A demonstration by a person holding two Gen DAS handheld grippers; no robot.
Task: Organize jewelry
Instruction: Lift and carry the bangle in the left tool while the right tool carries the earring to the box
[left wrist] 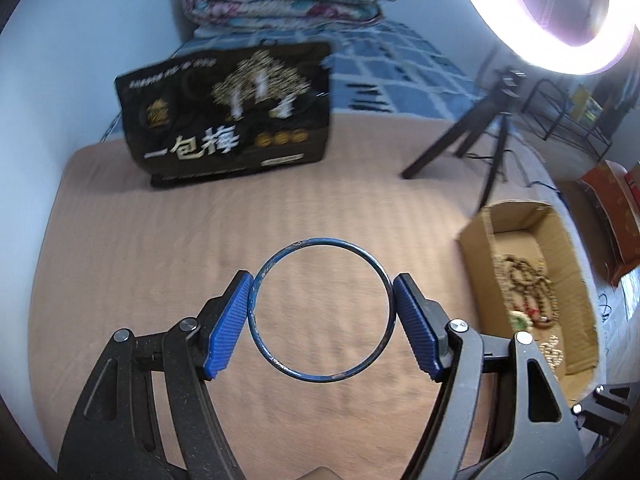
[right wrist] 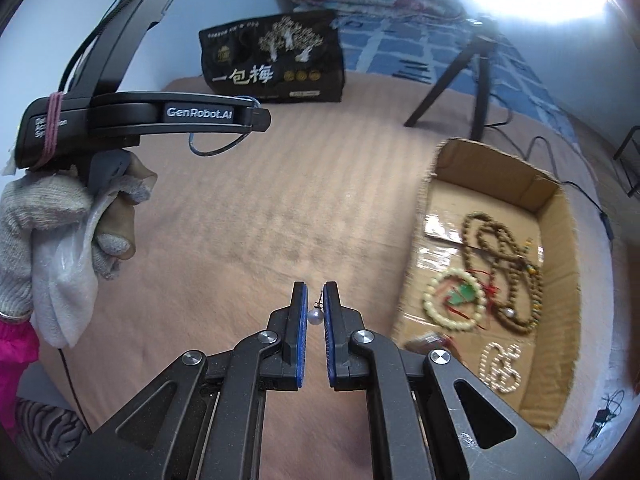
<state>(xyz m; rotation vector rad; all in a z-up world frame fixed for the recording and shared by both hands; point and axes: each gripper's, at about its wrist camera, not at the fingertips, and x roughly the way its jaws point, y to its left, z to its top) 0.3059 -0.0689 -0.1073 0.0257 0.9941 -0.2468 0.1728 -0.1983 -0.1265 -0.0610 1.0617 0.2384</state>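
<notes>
Left gripper (left wrist: 322, 304) pointing steeply down, blue pads (left wrist: 228, 324) pressing opposite sides of blue bangle (left wrist: 322, 314), jaws spread wide. Gloved left hand (right wrist: 80, 220) wrapping its handle. Right gripper (right wrist: 315, 312) angling down, jaws nearly together, pinching pearl earring (right wrist: 315, 316).

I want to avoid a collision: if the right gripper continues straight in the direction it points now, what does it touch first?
Probably the bare pink bed cover. The right gripper, shut on a pearl earring, points down at open fabric left of the cardboard box. Nothing else seems to lie in that line, though depth is unclear.
</notes>
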